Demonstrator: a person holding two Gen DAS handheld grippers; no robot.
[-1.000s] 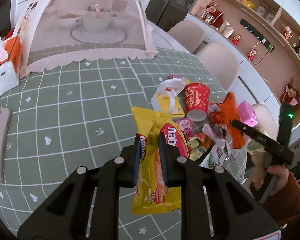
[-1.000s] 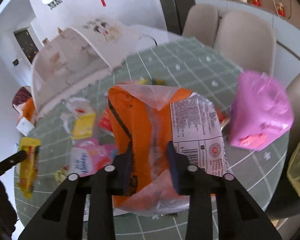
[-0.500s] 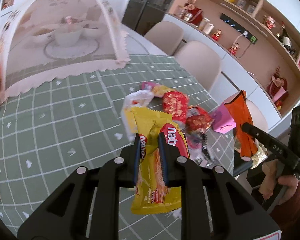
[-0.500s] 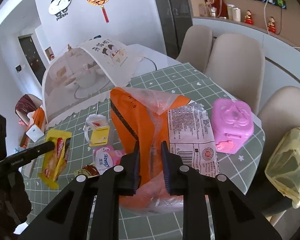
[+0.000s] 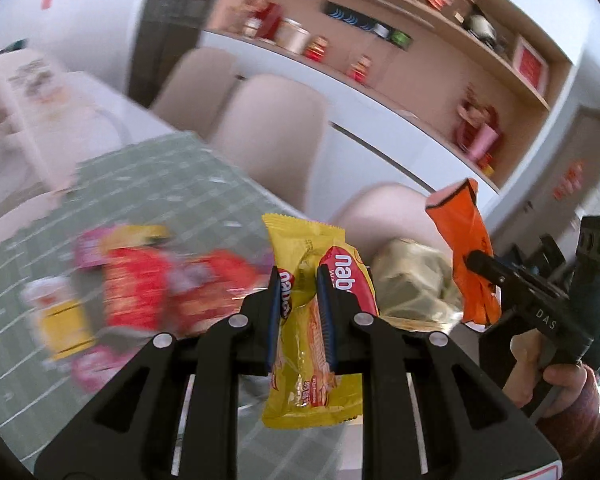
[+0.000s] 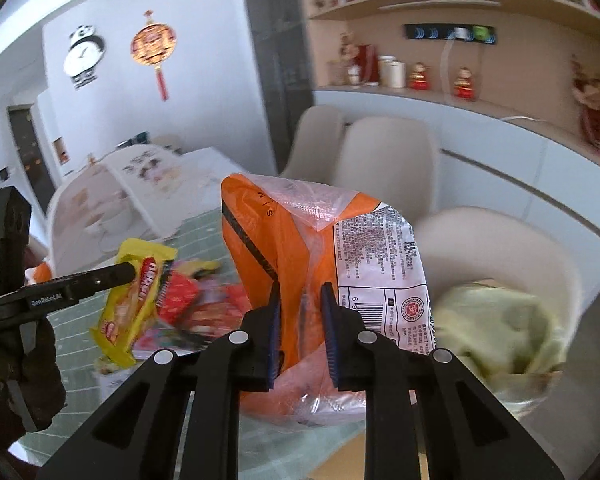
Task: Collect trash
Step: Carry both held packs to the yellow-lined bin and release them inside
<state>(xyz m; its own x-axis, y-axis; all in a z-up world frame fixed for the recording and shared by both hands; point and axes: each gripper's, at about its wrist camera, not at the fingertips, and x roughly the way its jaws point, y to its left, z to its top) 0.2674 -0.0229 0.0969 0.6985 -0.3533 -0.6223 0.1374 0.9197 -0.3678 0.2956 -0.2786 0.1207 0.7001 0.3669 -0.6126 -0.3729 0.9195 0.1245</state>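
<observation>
Left wrist view: both hands have swung off the table toward the yellow-lined bin (image 5: 414,280); left gripper (image 5: 303,308) clamps the yellow wafer packet (image 5: 312,368), right gripper (image 6: 300,330) pinches the orange bag (image 6: 276,248), drop next

Home dining room: green checked tablecloth (image 6: 204,220), beige upholstered chairs (image 6: 384,164), wall shelves with figurines (image 6: 440,76) upper right, panda clock (image 6: 83,54) upper left.

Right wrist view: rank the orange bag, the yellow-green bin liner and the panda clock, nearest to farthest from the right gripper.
1. Orange bag, pinched in the right gripper.
2. Yellow-green bin liner, lower right, just beyond the table edge.
3. Panda clock, upper left on the far wall.
</observation>
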